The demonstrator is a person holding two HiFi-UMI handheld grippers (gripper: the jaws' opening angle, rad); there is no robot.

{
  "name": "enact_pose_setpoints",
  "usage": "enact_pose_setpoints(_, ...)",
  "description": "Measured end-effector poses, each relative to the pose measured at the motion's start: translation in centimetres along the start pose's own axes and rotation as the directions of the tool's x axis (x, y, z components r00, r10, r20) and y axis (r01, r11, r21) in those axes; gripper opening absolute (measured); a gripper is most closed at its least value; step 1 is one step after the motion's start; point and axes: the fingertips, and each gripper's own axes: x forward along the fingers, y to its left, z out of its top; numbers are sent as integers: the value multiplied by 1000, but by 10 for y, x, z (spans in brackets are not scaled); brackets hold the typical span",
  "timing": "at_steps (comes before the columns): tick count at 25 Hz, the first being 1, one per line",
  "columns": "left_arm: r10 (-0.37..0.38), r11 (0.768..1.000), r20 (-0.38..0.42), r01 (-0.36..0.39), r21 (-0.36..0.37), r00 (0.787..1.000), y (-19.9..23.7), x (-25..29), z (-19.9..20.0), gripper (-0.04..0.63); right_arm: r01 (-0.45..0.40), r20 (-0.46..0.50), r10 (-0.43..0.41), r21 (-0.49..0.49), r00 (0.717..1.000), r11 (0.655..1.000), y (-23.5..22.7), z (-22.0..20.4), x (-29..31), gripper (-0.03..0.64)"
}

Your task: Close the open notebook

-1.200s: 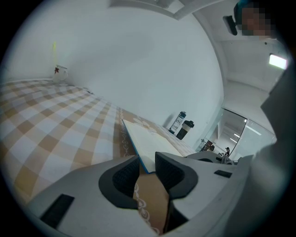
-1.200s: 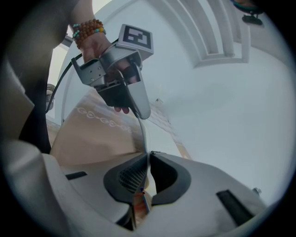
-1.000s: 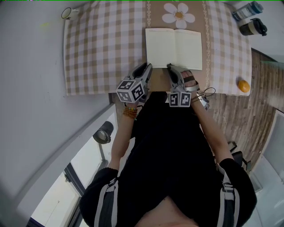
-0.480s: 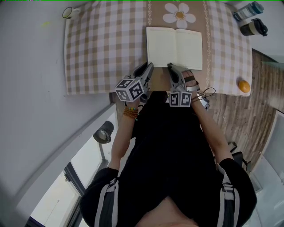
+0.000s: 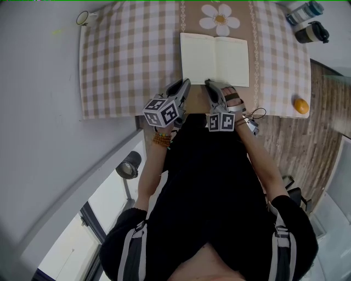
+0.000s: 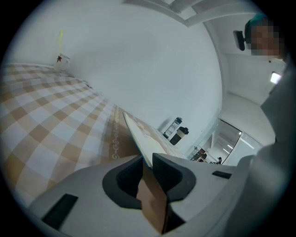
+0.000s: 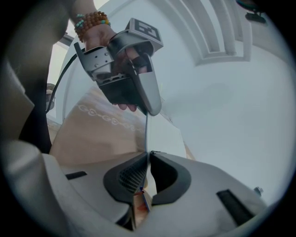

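Observation:
The open notebook [image 5: 215, 59] lies flat on the checked tablecloth [image 5: 131, 55], cream pages up. My left gripper [image 5: 184, 86] is at its near left corner. In the left gripper view its jaws [image 6: 147, 157] are closing, with the notebook's edge [image 6: 134, 134] and brown cover between the pads, which touch it. My right gripper [image 5: 210, 84] is at the near edge, close to the spine. It [image 7: 149, 155] is shut on a thin white edge of the notebook [image 7: 159, 134], which runs on to the left gripper [image 7: 134, 78].
Two bottles [image 5: 308, 11] [image 5: 312, 33] stand at the table's far right corner. An orange [image 5: 301, 106] rests by the right edge and a small cup [image 5: 82, 16] at the far left corner. The table's near edge [image 5: 109, 115] is just under both grippers.
The left gripper has rolled slightly at the notebook's corner. The right gripper and the notebook have stayed where they were.

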Motion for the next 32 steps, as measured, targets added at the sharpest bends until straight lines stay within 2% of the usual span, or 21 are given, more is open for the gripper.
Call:
enact_pose_setpoints(8, 10, 999, 19, -11, 47, 1000, -8, 1, 4, 58, -34, 4, 34, -6, 999, 999, 1, -1, 0, 59)
enact_pose_setpoints(15, 8, 998, 29, -10, 67, 1000, -11, 1, 6, 57, -90, 12, 90, 59, 996, 994, 3, -3, -12, 78)
enact_pose_setpoints(21, -9, 995, 47, 4, 99, 999, -19, 2, 10, 57, -65, 33, 60, 182, 998, 981, -10, -6, -28, 78)
enact_pose_setpoints(32, -62, 984, 59, 51, 170, 996, -45, 7, 19, 44, 13, 31, -23, 285, 999, 959, -37, -14, -47, 78)
